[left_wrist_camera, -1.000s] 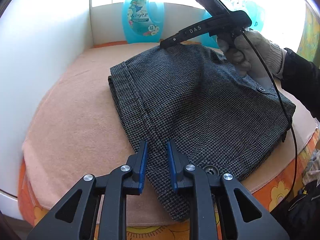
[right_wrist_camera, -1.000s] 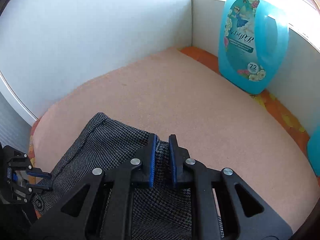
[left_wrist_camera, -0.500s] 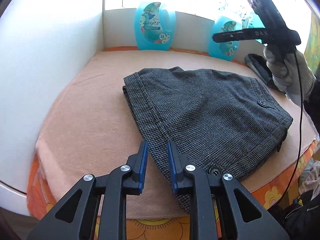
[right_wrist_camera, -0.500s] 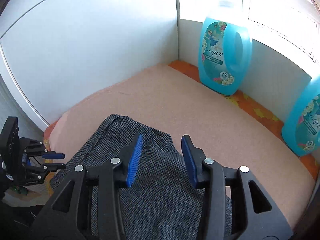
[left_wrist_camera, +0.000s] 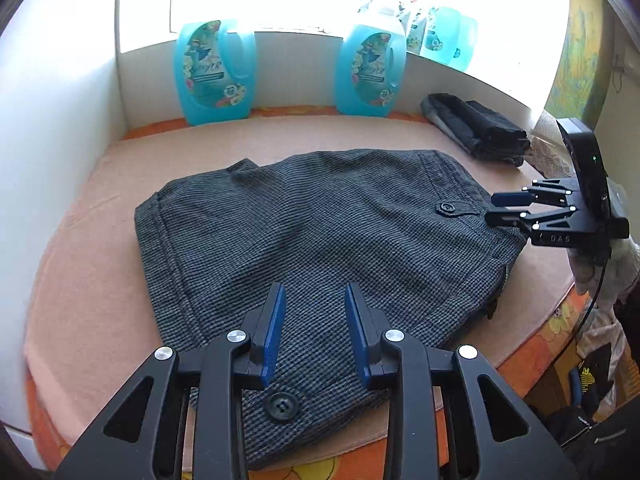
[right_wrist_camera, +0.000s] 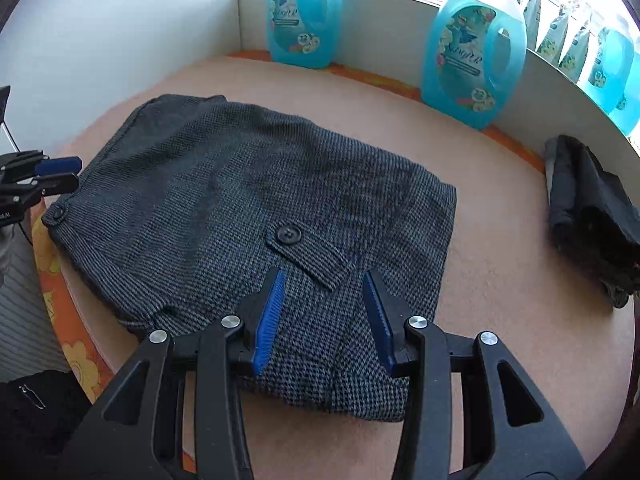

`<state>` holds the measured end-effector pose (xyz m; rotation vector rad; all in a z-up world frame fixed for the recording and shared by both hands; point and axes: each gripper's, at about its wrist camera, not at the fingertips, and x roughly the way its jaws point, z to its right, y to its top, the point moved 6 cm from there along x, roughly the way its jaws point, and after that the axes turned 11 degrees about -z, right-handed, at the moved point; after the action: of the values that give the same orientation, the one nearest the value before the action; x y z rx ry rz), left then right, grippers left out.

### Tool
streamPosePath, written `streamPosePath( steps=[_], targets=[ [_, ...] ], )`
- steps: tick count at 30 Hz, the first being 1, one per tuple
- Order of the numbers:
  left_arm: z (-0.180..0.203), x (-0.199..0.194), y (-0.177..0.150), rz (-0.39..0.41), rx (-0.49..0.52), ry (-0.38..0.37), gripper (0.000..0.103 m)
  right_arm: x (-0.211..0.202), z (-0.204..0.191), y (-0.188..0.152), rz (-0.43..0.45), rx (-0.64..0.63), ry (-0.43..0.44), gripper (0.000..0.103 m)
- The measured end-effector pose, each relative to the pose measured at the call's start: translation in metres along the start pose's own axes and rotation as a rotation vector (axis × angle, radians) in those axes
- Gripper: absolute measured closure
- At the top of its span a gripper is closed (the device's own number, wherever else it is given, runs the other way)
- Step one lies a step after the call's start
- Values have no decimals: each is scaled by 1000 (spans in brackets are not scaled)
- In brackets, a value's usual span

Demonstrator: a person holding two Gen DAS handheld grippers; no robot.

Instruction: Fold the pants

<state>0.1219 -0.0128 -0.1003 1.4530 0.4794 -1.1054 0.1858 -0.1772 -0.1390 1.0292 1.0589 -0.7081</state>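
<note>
The grey houndstooth pants (left_wrist_camera: 320, 248) lie folded in a flat bundle on the peach cloth of the table (left_wrist_camera: 80, 280); they also show in the right wrist view (right_wrist_camera: 248, 208). My left gripper (left_wrist_camera: 316, 332) is open and empty just above the near edge of the bundle, by a black button (left_wrist_camera: 282, 406). My right gripper (right_wrist_camera: 324, 316) is open and empty above the waistband end, near the buttoned pocket flap (right_wrist_camera: 304, 252). It shows at the right in the left wrist view (left_wrist_camera: 500, 208).
Two blue detergent bottles (left_wrist_camera: 216, 72) (left_wrist_camera: 370, 72) stand against the back wall. A stack of dark folded clothes (left_wrist_camera: 476, 128) lies at the back right. White walls close the left side. The table edge with orange flowered cloth (left_wrist_camera: 532, 360) is near.
My right gripper let go of the far fold, opened and moved back to the waistband end. My left gripper opened wider and drew back. The pants now lie flat.
</note>
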Motion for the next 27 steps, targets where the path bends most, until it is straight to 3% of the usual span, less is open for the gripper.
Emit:
streamPosePath(
  steps=[2, 5, 7, 8, 9, 18, 21, 25, 27],
  targets=[
    [8, 8, 15, -14, 9, -23, 74, 1, 9, -14, 2, 20, -22, 61],
    [11, 21, 41, -18, 11, -24, 73, -8, 25, -22, 34, 121, 45, 61],
    [8, 32, 57, -28, -2, -48, 73, -15, 40, -25, 55, 193, 39, 52],
    [6, 38, 63, -28, -11, -42, 73, -16, 46, -27, 61, 226, 30, 40],
    [4, 44, 68, -32, -20, -30, 73, -17, 51, -29, 62, 255, 32, 34],
    [-13, 98, 62, -181, -89, -48, 73, -2, 72, -39, -2, 448, 207, 33],
    [-9, 98, 62, -188, -75, -47, 66, 0, 76, -46, -14, 521, 270, 33],
    [-6, 96, 62, -175, -62, -36, 65, -6, 75, -61, -18, 627, 354, 33],
    [-12, 84, 65, -133, -83, -44, 65, -10, 69, -65, -16, 647, 372, 33]
  ],
)
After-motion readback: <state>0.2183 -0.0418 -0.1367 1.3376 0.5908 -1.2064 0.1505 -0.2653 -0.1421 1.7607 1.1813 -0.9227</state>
